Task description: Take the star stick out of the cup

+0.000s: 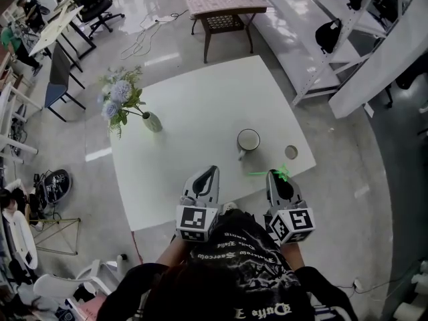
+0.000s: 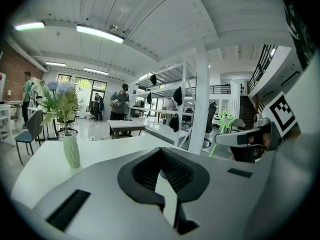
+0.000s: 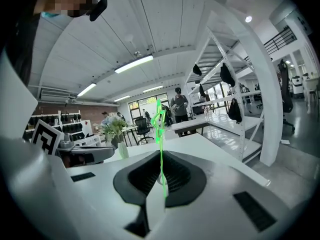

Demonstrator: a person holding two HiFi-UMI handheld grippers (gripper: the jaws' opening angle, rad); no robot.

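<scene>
The green star stick [image 1: 281,174] is out of the white cup [image 1: 248,140] and held low over the table's front right part. My right gripper [image 1: 273,176] is shut on its thin stem. In the right gripper view the stem [image 3: 161,160] rises straight up between the closed jaws, with the star at its top. The cup stands upright on the table, a little ahead and to the left of that gripper. My left gripper [image 1: 212,172] hovers by the near edge, jaws closed with nothing in them [image 2: 161,151]. From the left gripper view the star stick [image 2: 224,120] and right gripper [image 2: 244,137] show at the right.
A pale green vase of blue and white flowers [image 1: 151,121] stands near the white table's [image 1: 194,105] left edge. A small round disc [image 1: 291,152] lies right of the cup. Beyond the table are a low wooden table [image 1: 224,2], white shelving [image 1: 314,39] and office chairs.
</scene>
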